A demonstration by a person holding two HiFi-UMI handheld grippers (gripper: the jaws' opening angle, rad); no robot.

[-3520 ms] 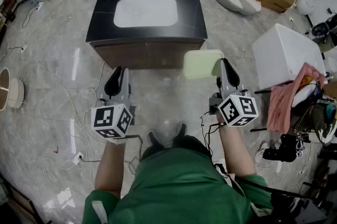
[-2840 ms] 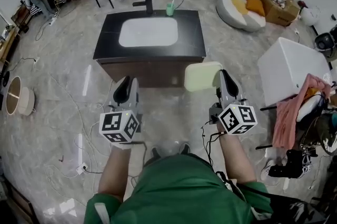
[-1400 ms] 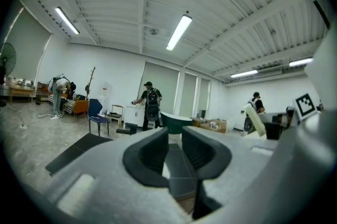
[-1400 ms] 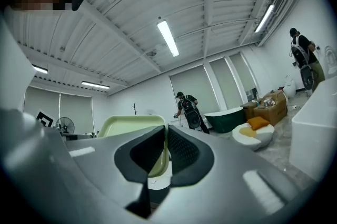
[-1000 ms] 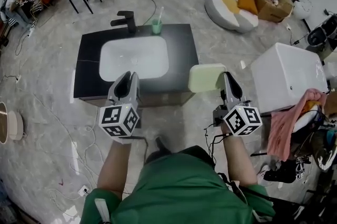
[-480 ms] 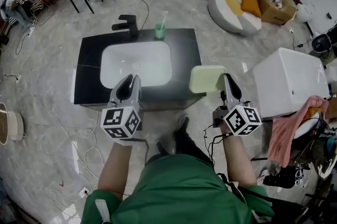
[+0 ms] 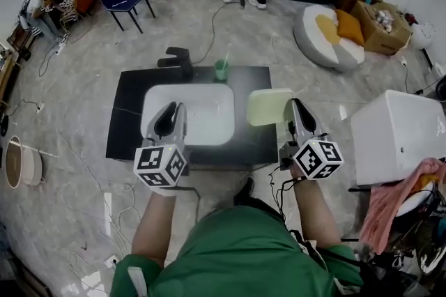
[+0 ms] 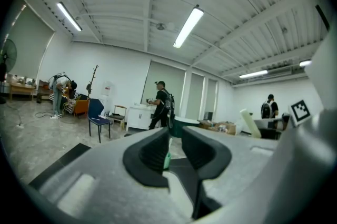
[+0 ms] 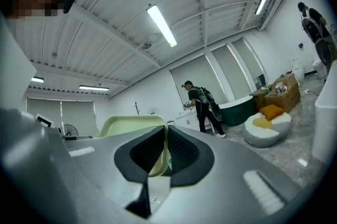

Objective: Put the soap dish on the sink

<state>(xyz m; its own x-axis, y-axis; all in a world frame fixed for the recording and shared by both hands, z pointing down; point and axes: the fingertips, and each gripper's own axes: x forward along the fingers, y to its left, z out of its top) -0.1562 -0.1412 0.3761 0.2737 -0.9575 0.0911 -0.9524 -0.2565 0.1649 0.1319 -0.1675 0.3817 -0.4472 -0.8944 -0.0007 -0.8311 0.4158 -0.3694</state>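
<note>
Over sink (image 7: 259,142) right edge | right tool (image 7: 291,104) grips soap dish (image 7: 267,107) rim

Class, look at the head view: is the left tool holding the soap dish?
No, the soap dish is clamped in the right tool.

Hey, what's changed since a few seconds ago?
The person walked up to the sink, so the soap dish in the right gripper now hangs over the sink's right side, beside the basin. Unchanged: right gripper clamped on the dish, left gripper empty, nothing set down.
</note>
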